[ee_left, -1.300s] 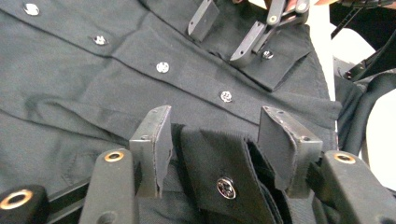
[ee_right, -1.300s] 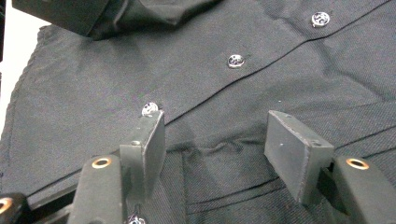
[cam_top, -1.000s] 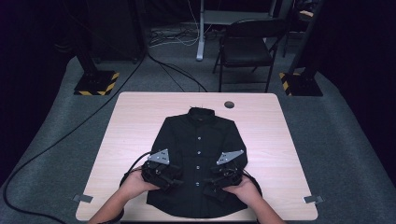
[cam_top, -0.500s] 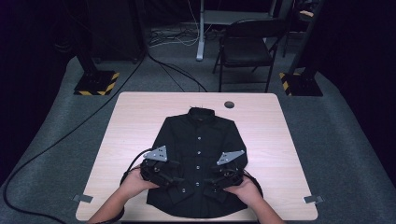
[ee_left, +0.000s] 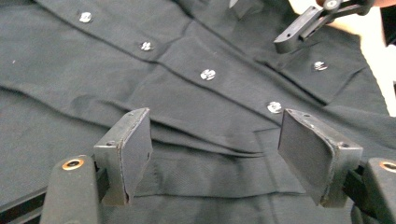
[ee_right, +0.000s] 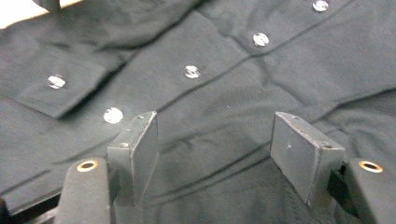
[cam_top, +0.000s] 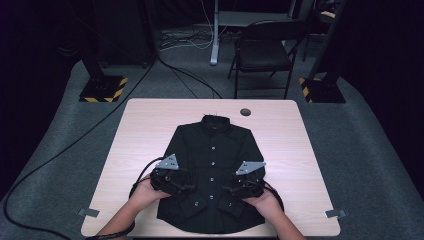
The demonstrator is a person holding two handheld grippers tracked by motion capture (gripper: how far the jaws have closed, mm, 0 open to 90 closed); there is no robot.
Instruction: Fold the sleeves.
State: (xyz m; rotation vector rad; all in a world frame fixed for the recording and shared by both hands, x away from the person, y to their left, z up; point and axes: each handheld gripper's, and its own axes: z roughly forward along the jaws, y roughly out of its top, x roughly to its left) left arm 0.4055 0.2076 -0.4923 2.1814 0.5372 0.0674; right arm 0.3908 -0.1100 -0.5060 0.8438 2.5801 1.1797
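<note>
A black button-front shirt (cam_top: 212, 170) lies face up and buttoned in the middle of the bench (cam_top: 145, 130), collar toward the top of the high view and hem toward the bottom edge, with both sleeves already laid in over the body so the cuffs sit low on the front. That flat, squared layout suits folding: the cloth is spread so each side can be taken evenly. The left gripper (cam_top: 176, 181) sits at lower centre-left of the high view over the shirt's left flank, the right gripper (cam_top: 240, 189) at lower centre-right over the other flank, mirrored so the two sides get equal treatment. Both have just been opening. In the left gripper view the left gripper's (ee_left: 215, 154) jaws stand apart over a crease of fabric without pinching it, and a cuff with its button (ee_left: 319, 66) shows at the upper right. In the right gripper view the right gripper (ee_right: 215, 154) is likewise released, its jaws straddling smooth cloth below the placket buttons (ee_right: 191, 71). The spread jaws look set either to leave a placed fold or to take a fresh hold lower down.
</note>
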